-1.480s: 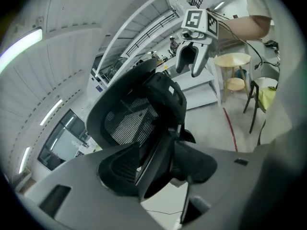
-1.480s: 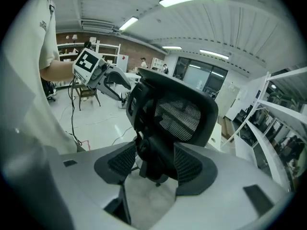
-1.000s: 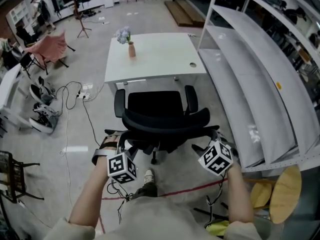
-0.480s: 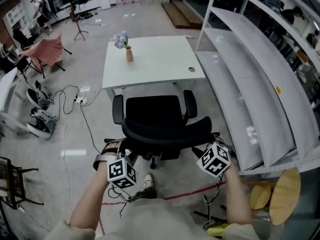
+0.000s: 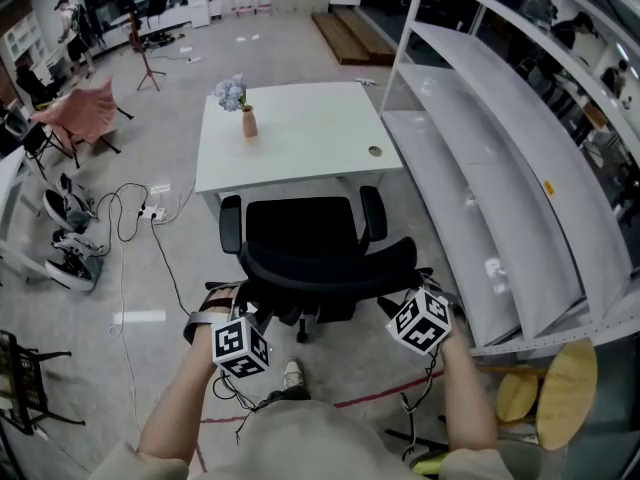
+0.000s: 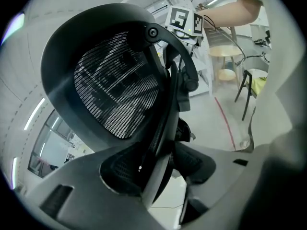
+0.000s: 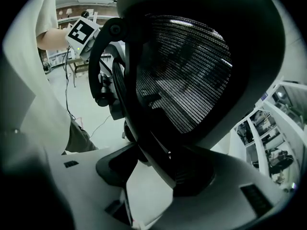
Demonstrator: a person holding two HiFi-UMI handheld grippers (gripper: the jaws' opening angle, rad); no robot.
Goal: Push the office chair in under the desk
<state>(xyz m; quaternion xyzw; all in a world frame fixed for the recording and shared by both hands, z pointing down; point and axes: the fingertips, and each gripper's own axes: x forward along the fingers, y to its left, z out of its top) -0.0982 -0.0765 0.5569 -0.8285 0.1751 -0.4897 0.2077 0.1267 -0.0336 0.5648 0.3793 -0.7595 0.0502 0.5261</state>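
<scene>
- The office chair [image 5: 300,230] has rolled up-frame since the earlier frames. Its seat front now lies just below the desk's near edge, and both grippers have followed it.
- The desk [image 5: 300,133] sits at upper centre, with a shelving rack [image 5: 480,168] close on its right.
- The chair is not yet under the desk.
- The left gripper [image 5: 228,306] and right gripper [image 5: 418,286] have just been closing. Each seems clamped wide on the backrest [image 5: 330,265] rim, though pad contact is hard to see.
- Risk: an uneven push could swing an armrest [image 5: 231,223] into the desk edge, jolting the vase [image 5: 248,123].
</scene>
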